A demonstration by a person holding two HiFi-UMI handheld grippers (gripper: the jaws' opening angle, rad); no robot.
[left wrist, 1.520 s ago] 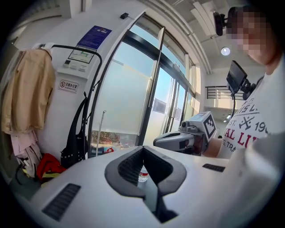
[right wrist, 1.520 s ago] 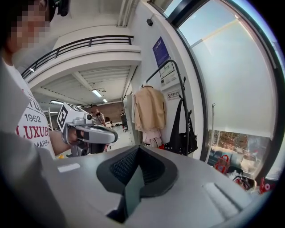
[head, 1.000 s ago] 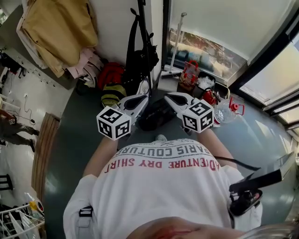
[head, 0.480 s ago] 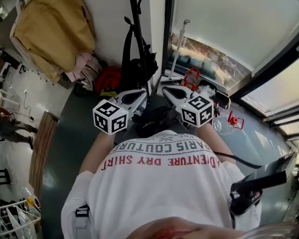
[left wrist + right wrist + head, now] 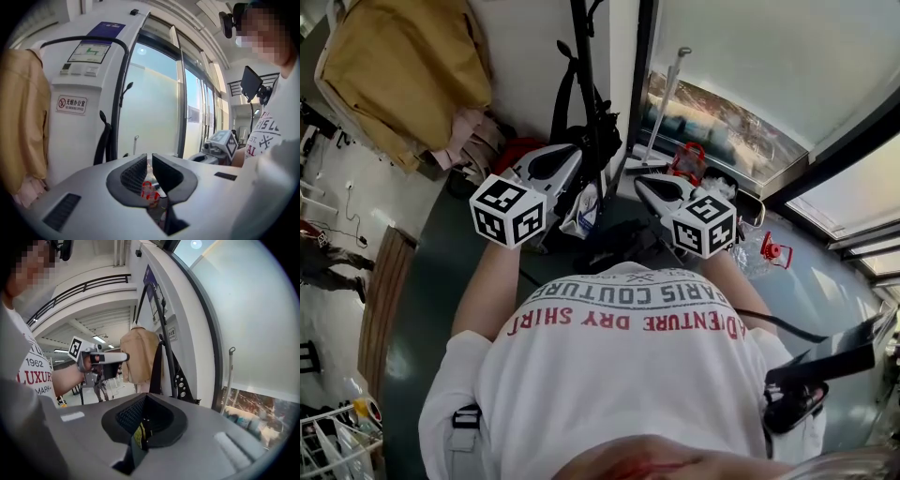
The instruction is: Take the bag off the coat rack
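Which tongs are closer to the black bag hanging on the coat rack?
Left. The left tongs point right beside the black bag; the right tongs sit farther off, toward the window.

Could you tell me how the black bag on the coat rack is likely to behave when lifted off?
The black bag looks like soft fabric, so it will probably sag rather than hold shape. It hangs by long straps from the coat rack, so it may swing once freed. Its body bulges, so it is possibly weighty.

The grey floor (image 5: 431, 291) carries a red bag (image 5: 517, 150) and a red-capped bottle (image 5: 767, 251).
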